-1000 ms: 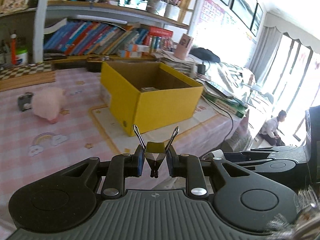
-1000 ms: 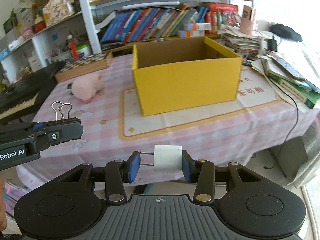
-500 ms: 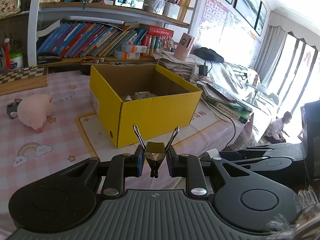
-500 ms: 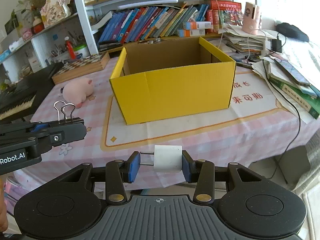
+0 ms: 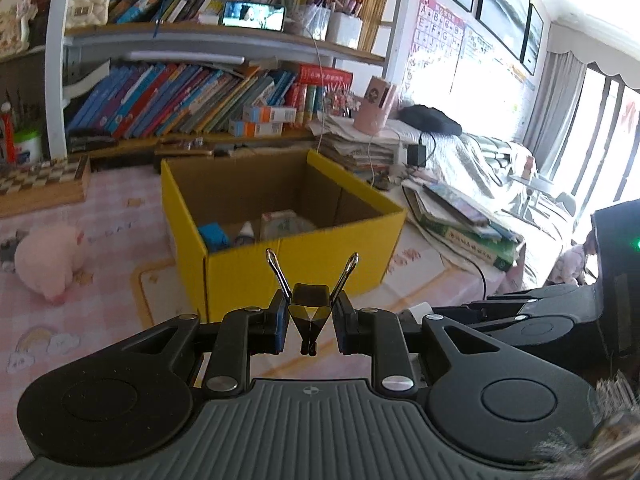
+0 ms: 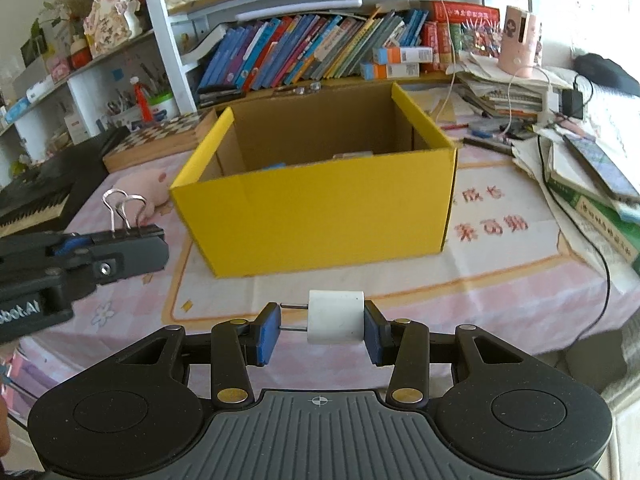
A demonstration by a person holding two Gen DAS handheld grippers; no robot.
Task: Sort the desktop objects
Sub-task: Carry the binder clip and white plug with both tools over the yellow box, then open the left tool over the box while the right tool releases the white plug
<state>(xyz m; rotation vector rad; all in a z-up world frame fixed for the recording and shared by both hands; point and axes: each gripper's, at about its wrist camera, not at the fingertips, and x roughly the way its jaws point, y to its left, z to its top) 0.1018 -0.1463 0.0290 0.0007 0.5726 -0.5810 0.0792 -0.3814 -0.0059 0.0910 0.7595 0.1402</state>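
Note:
My left gripper (image 5: 309, 322) is shut on a black binder clip (image 5: 310, 310) with silver wire handles, held in front of an open yellow cardboard box (image 5: 292, 268). Inside the box lie a blue item (image 5: 212, 236), a small bottle (image 5: 246, 232) and a white packet (image 5: 284, 222). My right gripper (image 6: 320, 330) is shut on a white plug adapter (image 6: 336, 316) with two metal prongs pointing left, in front of the same box (image 6: 320, 216). The left gripper with its clip (image 6: 124, 216) shows at the left of the right wrist view.
A pink plush pig (image 5: 52, 256) lies left of the box on the pink checked tablecloth (image 5: 80, 320). A wooden chessboard (image 5: 40, 184) sits behind it. Stacked books and papers (image 5: 460, 224) with cables lie to the right. Bookshelves (image 5: 200, 96) stand behind the table.
Both grippers have risen and moved toward the box; the left view now looks down into it and shows its contents. Each gripper keeps its hold.

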